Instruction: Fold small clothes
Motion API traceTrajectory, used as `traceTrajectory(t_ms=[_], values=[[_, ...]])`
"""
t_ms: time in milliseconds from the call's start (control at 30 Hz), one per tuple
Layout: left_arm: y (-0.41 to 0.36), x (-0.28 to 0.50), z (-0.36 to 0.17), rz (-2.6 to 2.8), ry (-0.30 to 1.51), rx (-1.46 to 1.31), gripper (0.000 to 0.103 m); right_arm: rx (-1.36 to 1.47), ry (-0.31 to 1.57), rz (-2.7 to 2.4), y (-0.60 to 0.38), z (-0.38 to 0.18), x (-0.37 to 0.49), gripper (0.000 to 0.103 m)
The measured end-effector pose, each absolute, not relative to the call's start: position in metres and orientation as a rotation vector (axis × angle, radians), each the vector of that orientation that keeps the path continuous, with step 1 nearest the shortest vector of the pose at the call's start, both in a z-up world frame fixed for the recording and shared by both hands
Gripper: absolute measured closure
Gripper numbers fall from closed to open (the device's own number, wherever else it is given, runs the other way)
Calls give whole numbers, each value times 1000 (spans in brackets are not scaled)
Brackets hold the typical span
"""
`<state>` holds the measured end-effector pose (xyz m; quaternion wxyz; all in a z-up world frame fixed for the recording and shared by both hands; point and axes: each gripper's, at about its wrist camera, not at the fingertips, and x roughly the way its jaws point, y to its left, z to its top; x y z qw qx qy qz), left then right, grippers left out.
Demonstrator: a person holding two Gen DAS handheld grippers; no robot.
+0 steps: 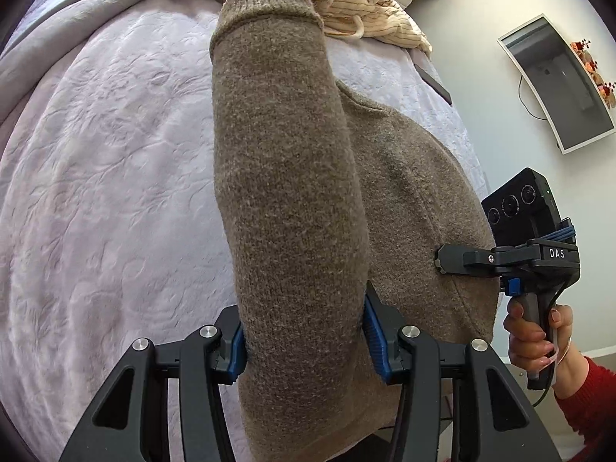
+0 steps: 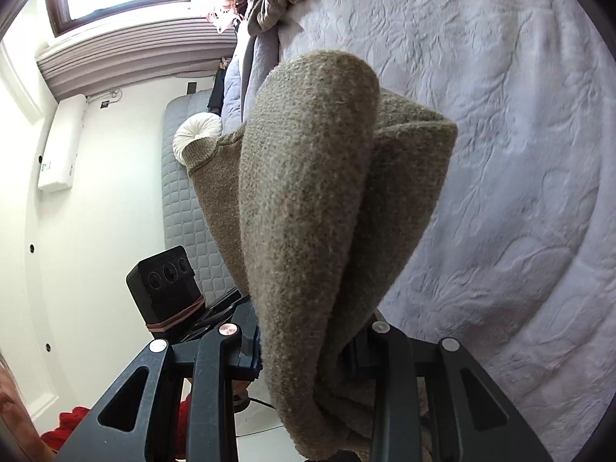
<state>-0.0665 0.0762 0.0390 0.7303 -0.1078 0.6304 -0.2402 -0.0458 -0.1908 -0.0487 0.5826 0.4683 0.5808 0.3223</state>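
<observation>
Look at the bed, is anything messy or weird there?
Yes. A heap of clothes lies crumpled and unfolded at the far end of the bed. The brown sweater is bunched up too, but only because the left gripper and right gripper hold it.

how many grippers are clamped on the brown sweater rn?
2. Left gripper grips a sleeve of the brown sweater; right gripper pinches the body's edge, nearer the wall.
</observation>
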Motion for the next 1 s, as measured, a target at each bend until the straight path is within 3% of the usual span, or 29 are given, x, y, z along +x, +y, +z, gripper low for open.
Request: traceTrajectory(t_ms=[400,500,533,667,900,967,1000], values=[[114,-100,-35,-312,1442,-142,49,941,1496,598,-131,-119,-42,69],[131,-105,-35,-260,1433,-178,29,835,1500,517,-141,-117,-39,63],[137,-107,-33,-239,1427,-172,27,761,1497,483,-143,-112,-39,63],[151,-112,-27,-198,1415,-175,27,607,1482,382,-167,-95,-52,62],[150,-114,-11,-163,1388,-95,27,638,1443,344,-194,-68,-77,62],[148,-118,-6,-175,1376,-98,18,689,1447,379,-195,-67,-85,62],[143,-118,-4,-178,1369,-101,2,704,1451,391,-189,-67,-94,62]])
